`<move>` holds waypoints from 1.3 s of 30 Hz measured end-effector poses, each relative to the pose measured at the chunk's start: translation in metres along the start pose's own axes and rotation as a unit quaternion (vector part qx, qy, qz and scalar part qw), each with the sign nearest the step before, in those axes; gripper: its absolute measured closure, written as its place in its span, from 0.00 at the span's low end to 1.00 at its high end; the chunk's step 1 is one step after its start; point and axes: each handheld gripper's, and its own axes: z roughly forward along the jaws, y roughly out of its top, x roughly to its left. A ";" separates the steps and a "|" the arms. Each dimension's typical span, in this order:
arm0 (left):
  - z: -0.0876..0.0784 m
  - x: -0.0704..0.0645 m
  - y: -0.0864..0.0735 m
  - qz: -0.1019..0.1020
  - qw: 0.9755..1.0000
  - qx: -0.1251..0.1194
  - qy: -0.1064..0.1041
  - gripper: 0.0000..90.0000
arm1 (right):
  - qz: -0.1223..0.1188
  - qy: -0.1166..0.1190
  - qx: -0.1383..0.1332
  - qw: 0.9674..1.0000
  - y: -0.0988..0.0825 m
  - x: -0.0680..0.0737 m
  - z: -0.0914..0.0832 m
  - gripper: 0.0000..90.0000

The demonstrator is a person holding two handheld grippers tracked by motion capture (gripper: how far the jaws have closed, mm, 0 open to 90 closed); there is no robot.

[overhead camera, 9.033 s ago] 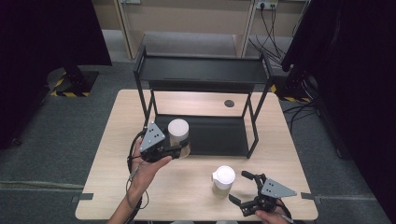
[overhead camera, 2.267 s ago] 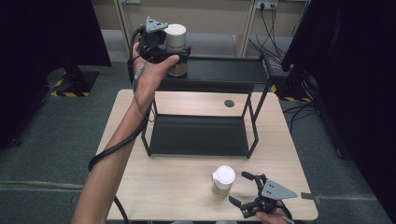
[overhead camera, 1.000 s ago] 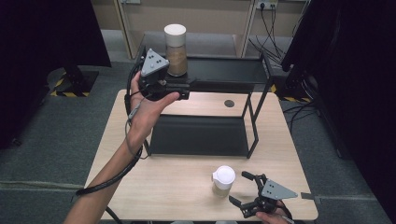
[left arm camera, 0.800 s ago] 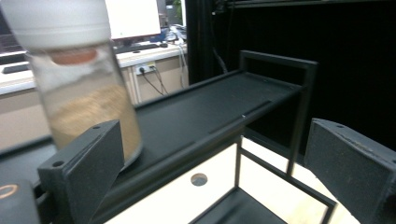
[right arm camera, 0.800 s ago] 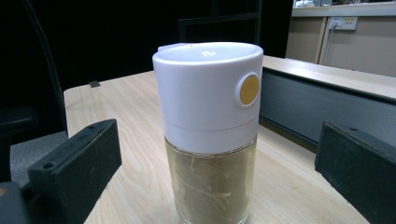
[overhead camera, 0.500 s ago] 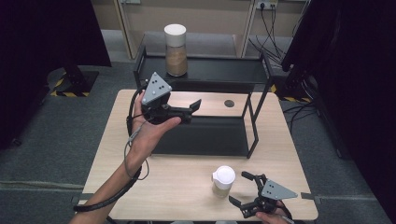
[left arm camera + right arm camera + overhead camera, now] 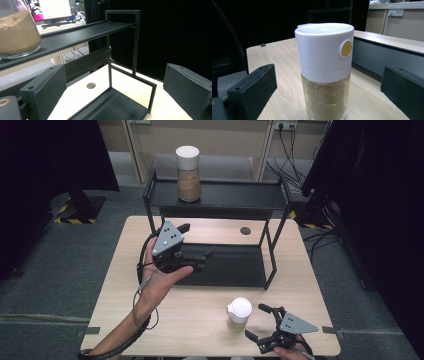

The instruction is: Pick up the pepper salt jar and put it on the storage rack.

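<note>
A glass jar [image 7: 188, 173] with a white lid and brown filling stands on the top shelf of the black rack [image 7: 235, 199]; its base [image 7: 17, 35] shows at the upper left of the left gripper view. My left gripper [image 7: 197, 244] hangs open and empty over the rack's lower shelf [image 7: 240, 267], well below that jar. A second white-lidded jar [image 7: 238, 314] stands on the table's front edge. My right gripper [image 7: 261, 325] is open just to its right, jaws either side of the jar [image 7: 324, 72] without touching it.
The wooden table [image 7: 115, 285] has a round cable hole [image 7: 245, 231] behind the rack. Bare tabletop lies left of the left forearm [image 7: 130, 320]. Dark curtains flank the scene, and cables [image 7: 292, 150] trail on the floor beyond the rack.
My left gripper set the brown-filled jar on the top shelf, let go, and has come down and back toward the lower shelf, open. The right gripper and its jar have not moved.
</note>
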 end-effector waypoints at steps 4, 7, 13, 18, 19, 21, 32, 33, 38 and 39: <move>-0.002 -0.004 -0.008 0.000 1.000 0.000 -0.007 0.05 | 0.001 0.001 0.001 1.000 0.000 0.000 0.000 0.01; -0.003 -0.006 -0.013 0.002 1.000 -0.001 -0.011 0.05 | 0.001 0.002 0.002 1.000 0.000 0.000 0.001 0.01; -0.006 -0.012 -0.028 -0.002 1.000 0.002 -0.023 0.05 | 0.002 0.000 -0.001 1.000 0.000 0.000 0.000 0.01; -0.007 -0.014 -0.041 -0.008 0.999 0.004 -0.032 0.05 | 0.002 0.001 0.000 1.000 0.000 0.000 0.000 0.01; -0.007 -0.015 -0.043 -0.009 0.999 0.004 -0.033 0.05 | 0.002 0.001 0.000 1.000 0.000 0.000 0.000 0.01; -0.008 -0.016 -0.049 -0.005 0.999 0.005 -0.032 0.04 | 0.002 0.000 0.000 1.000 0.000 0.000 0.001 0.01; -0.013 -0.022 -0.073 -0.005 1.000 0.000 -0.031 0.04 | 0.002 -0.001 -0.001 1.000 0.000 0.000 0.000 0.01; -0.013 -0.022 -0.076 -0.006 0.999 -0.001 -0.032 0.04 | 0.002 -0.001 -0.001 1.000 0.000 0.000 0.000 0.01; -0.016 -0.023 -0.089 -0.014 0.999 0.004 -0.033 0.04 | 0.001 -0.001 -0.002 1.000 0.000 0.001 0.000 0.01; -0.016 -0.024 -0.093 -0.017 0.999 0.004 -0.032 0.04 | 0.002 -0.001 -0.002 1.000 0.000 0.001 0.000 0.01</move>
